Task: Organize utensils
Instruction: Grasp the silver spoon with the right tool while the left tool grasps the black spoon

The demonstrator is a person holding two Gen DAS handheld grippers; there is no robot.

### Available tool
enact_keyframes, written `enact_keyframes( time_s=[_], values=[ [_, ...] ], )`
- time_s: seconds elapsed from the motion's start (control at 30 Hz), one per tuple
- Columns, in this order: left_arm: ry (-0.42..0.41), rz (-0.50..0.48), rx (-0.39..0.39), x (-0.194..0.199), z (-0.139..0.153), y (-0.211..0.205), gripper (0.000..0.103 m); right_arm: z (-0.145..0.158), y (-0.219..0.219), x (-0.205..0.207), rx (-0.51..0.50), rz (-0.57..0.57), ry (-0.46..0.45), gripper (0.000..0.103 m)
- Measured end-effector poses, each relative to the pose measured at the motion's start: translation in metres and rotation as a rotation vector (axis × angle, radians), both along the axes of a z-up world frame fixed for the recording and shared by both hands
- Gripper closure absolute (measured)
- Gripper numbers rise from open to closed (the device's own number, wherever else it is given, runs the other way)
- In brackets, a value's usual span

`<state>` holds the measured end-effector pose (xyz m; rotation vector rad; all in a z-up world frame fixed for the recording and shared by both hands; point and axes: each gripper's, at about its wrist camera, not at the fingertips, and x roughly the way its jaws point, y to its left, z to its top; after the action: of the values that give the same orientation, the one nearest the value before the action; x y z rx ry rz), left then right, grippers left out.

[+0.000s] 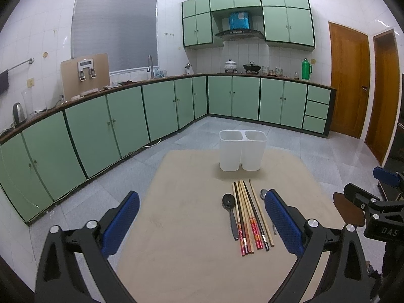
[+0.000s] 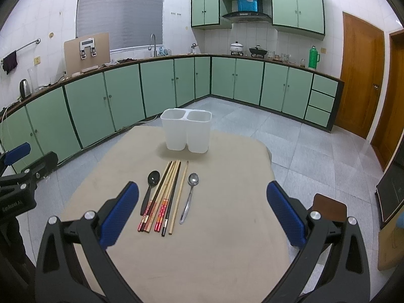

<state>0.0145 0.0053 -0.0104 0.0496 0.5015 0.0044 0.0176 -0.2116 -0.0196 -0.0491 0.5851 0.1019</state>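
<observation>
Chopsticks [image 2: 165, 194] lengthwise (tips toward holder [image 2: 186, 132])

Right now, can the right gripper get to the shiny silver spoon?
Probably yes. The right gripper is open and empty, and the silver spoon lies flat on the table just ahead between its fingers. Nothing covers it, though a chopstick lies close beside.
</observation>
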Motion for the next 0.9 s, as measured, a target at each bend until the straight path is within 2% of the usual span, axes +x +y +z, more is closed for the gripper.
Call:
enact_keyframes(
  time_s=[0.13,0.4,0.5,0.57,0.9],
  values=[
    [0.030,0.009,0.010,0.019,-0.012,0.002,0.006,-0.007,0.001,0.017,-0.017,0.006,0.022,0.005],
    [0.113,0.012,0.039,0.088,-0.050,0.004,0.006,-0.045,0.001,0.082,-0.046,0.017,0.118,0.005],
    [0.135,0.008,0.031,0.112,-0.066,0.003,0.006,-0.064,0.003,0.113,-0.051,0.023,0.166,0.012],
    [0.157,0.008,0.028,0.130,-0.078,0.003,0.006,-0.075,0.005,0.132,-0.043,0.028,0.200,0.023],
    [0.293,0.002,0.034,0.194,-0.138,0.004,0.006,-0.140,0.022,0.212,-0.009,0.057,0.367,0.036]
  ],
)
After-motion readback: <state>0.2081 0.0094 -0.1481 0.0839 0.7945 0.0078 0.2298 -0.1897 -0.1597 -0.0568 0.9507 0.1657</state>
